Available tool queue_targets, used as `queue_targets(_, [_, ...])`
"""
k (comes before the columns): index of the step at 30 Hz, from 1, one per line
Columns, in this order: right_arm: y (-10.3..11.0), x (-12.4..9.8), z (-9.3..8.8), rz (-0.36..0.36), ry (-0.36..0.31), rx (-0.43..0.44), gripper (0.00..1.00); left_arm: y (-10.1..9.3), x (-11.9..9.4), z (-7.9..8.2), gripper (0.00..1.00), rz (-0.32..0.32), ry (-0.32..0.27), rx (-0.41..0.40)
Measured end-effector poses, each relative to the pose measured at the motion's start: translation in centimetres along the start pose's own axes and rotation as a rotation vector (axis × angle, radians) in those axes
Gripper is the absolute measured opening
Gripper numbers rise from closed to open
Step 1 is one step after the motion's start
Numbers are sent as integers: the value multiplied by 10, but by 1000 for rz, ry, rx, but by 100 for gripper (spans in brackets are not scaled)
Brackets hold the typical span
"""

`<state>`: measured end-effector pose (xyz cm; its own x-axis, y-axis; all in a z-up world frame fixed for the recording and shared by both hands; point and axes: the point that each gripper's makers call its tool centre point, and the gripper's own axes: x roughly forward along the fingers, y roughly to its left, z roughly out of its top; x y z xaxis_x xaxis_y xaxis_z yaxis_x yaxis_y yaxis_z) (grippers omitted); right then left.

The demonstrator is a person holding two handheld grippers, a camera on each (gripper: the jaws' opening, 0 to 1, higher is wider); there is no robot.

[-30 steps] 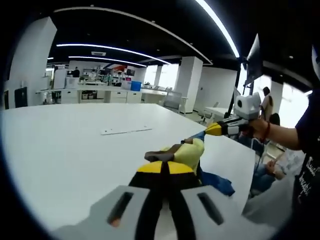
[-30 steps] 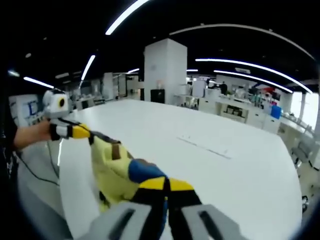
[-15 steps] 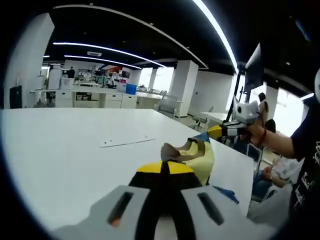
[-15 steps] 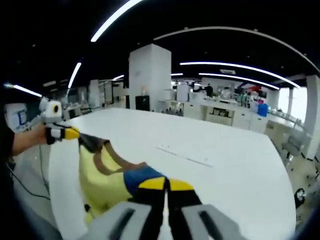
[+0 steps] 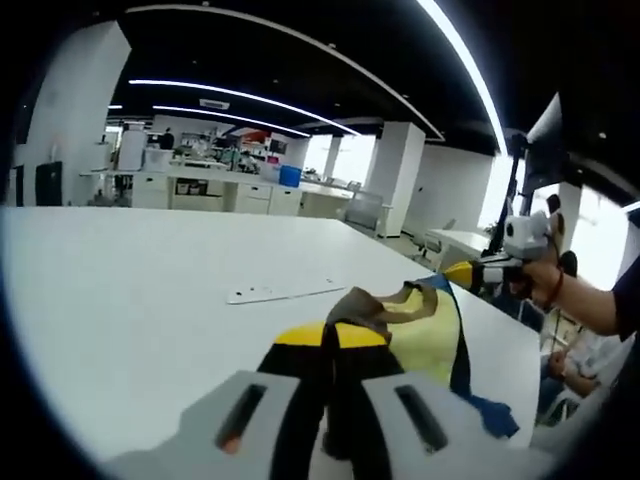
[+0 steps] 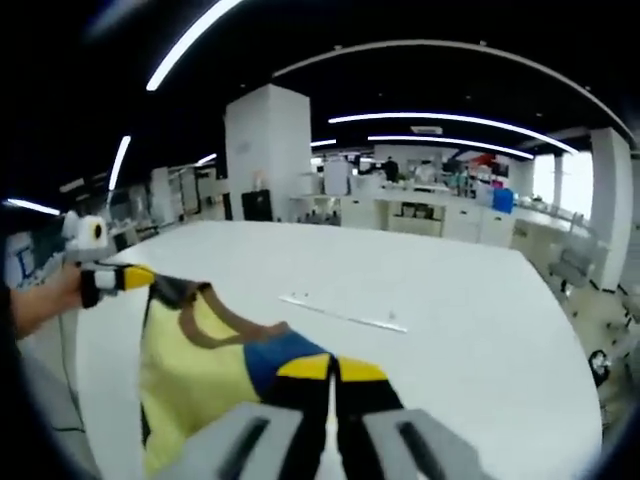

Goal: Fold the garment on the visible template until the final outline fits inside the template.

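At the bottom middle of the left gripper view, the left gripper [image 5: 335, 335] is pinched on a brown-trimmed edge of the garment [image 5: 425, 335]. In the right gripper view, the right gripper [image 6: 333, 368] at the bottom middle is pinched on the blue part of the same cloth. The yellow cloth hangs stretched between the two, lifted off the white table [image 5: 130, 290], probably to spread it flat before laying it down. Farther out, near the middle of each view, a thin pale strip [image 6: 345, 314] lies on the tabletop; I cannot tell if it belongs to the template. Beyond it stand the office desks [image 5: 215, 190] and a white pillar [image 6: 265, 150].
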<state>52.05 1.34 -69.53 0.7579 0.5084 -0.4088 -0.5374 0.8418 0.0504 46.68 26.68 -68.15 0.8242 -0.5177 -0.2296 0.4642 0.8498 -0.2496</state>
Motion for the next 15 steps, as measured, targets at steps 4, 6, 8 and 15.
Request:
queue_targets(4, [-10, 21, -3, -19, 23, 17, 0, 23, 22, -5, 0, 35, 13, -22])
queue_targets(6, [-13, 27, -7, -34, 35, 35, 0, 26, 29, -9, 0, 42, 17, -52])
queue_targets(8, [-15, 33, -13, -53, 57, 61, 0, 32, 37, -12, 0, 40, 18, -92])
queue_targets(15, [-26, 59, -35, -107, 109, 115, 0, 58, 61, -38, 0, 103, 86, -86])
